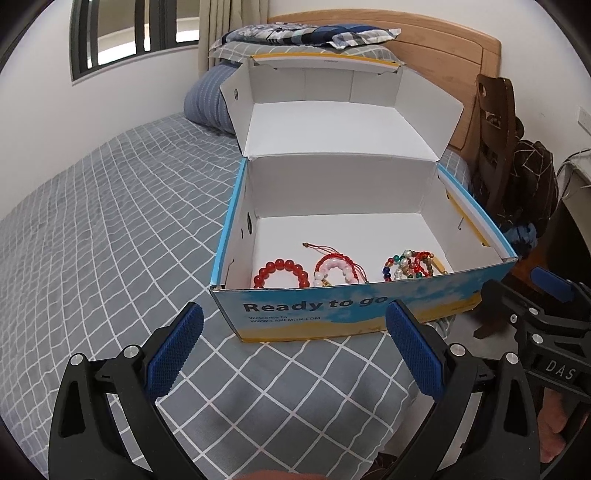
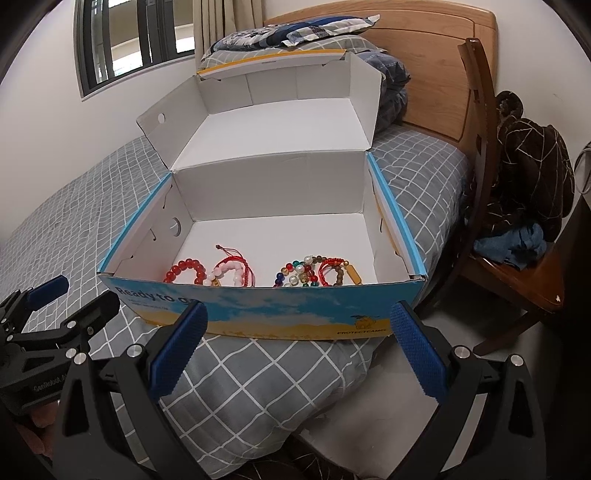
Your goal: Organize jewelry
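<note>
On the grey grid-pattern bedspread (image 1: 110, 229) sits an open cardboard box (image 1: 332, 310) with "Ready to go" printed on its blue-and-yellow front wall, lid (image 1: 343, 122) flipped up and back toward the wooden headboard (image 1: 443, 48). Its long axis runs left-right across both views, front wall facing the cameras. All the jewelry is inside, lined up along that front wall: a red bead bracelet (image 1: 281, 273) at the left lying flat, just beside it a pink-and-white bead bracelet (image 1: 336, 271) wrapped with red cord whose knotted tail points toward the back wall, and then, apart at the right, a tangled pile of bracelets (image 1: 410, 266) (multicolour beads, pearl-ish ones, brown beads, more red cord; can't count exactly how many are in that heap). So two separate bracelets plus one pile. The left gripper (image 1: 291, 354) hovers in front of the box with its blue pads spread wide, nothing between them. The right gripper (image 2: 299, 350) is in the same state, wide open and empty, near the box's front right part at the bed edge. A wooden chair (image 2: 517, 273) with dark clothes on it stands beside the bed, and two pillows (image 2: 295, 33) are stacked by the headboard.
</note>
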